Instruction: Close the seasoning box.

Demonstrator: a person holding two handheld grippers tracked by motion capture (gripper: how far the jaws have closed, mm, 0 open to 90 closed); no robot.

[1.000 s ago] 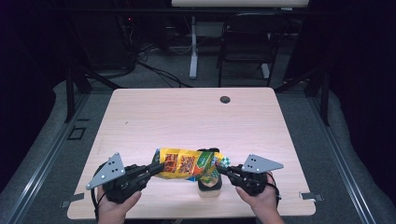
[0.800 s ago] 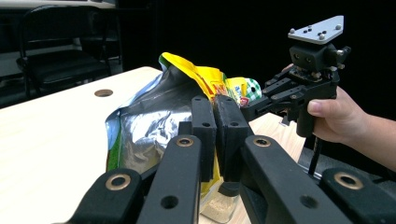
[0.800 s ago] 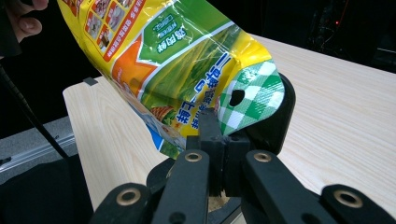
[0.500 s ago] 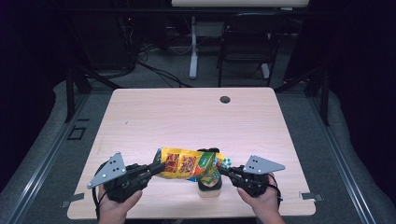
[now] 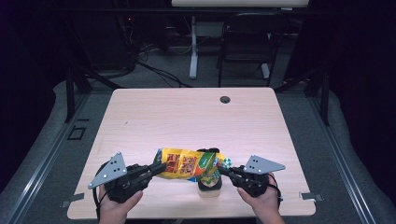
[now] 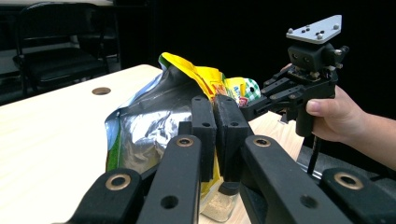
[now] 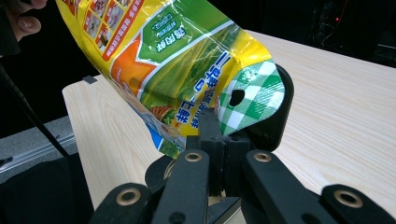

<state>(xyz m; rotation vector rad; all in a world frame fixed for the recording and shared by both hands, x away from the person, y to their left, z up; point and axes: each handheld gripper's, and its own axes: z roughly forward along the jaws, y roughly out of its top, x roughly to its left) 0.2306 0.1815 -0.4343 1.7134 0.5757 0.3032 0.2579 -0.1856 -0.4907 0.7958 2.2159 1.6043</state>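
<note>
A yellow and green snack bag (image 5: 187, 164) hangs level just above the table's front edge, stretched between both grippers. My left gripper (image 5: 161, 168) is shut on the bag's left end; in the left gripper view the bag (image 6: 154, 126) shows its silver inside, pinched between my closed jaws (image 6: 215, 105). My right gripper (image 5: 223, 170) is shut on the green-checked end (image 7: 252, 93), my jaws (image 7: 217, 126) closed on its lower edge. A small jar (image 5: 209, 186) with pale contents stands under the bag's right part. A black round piece (image 7: 280, 116) sits behind the checked corner.
The light wooden table (image 5: 187, 116) has a dark cable hole (image 5: 225, 99) near its far edge. A chair (image 5: 247, 42) and a desk leg (image 5: 193, 51) stand beyond the table in the dark. The table's front edge lies close under both hands.
</note>
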